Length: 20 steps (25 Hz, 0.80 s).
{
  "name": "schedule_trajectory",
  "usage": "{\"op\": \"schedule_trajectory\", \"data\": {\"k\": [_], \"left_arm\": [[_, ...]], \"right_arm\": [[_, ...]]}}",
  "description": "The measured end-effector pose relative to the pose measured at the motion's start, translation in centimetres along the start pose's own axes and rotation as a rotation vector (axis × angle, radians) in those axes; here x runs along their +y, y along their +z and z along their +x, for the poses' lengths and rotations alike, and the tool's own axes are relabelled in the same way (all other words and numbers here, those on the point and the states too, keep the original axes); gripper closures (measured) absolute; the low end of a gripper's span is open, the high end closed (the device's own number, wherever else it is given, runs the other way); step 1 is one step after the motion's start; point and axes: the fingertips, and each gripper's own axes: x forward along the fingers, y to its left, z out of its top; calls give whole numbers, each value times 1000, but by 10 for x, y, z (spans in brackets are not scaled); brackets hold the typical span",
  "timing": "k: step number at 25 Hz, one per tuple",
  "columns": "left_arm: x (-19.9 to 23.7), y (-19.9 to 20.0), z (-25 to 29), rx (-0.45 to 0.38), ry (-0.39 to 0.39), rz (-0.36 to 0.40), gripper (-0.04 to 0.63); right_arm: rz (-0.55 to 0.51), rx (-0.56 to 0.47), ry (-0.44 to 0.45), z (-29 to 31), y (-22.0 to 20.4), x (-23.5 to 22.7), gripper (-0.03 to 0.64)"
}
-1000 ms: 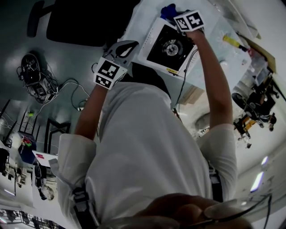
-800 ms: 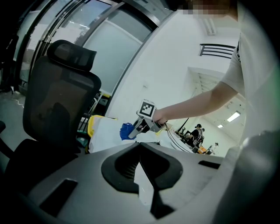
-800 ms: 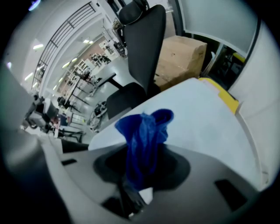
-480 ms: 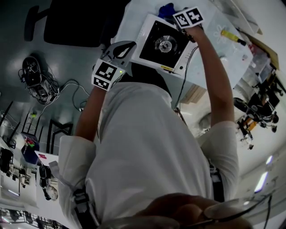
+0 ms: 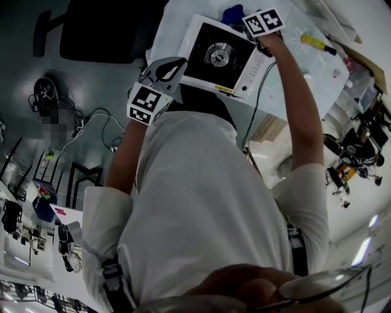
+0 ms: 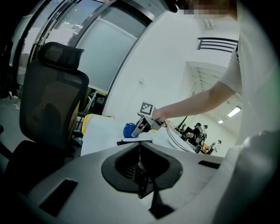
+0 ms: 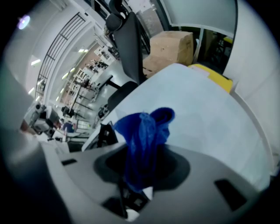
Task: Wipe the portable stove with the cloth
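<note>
Right tongs (image 7: 133, 194) clamped on the blue cloth (image 7: 146, 131), which stands bunched between them. Just nearer me than these tongs sits the portable stove (image 5: 219, 55) on the white surface (image 5: 305, 73), with the cloth at its far edge. Left tongs (image 6: 142, 181) together, empty, off the stove's near-left corner. My judgement: wiping barely begun, top plate left to do.

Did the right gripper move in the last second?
Yes. The right gripper, shut on the cloth, has slid right along the far edge of the portable stove, away from its burner.
</note>
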Motion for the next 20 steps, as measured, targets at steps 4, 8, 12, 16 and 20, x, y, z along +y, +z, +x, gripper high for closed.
{"op": "schedule_trajectory", "data": {"k": [4,8,12,16,20], "left_arm": [[-11,-6,7,15,1,0,558],[-23,-4,13,6,1,13,558],[-34,-5,20,13,2,17,558],[-45,-4,27,19,0,21,558],[-55,-6,35,27,-2,28,558]], "right_arm": [[20,-2,0,-4,-16,-12,468],[34,-9,-3,-10,-31,-23,468],[47,-13,-5,-15,-46,-33,468],[53,-10,-7,-23,-60,-43,468],[70,-11,-3,-28,-77,-54,468]]}}
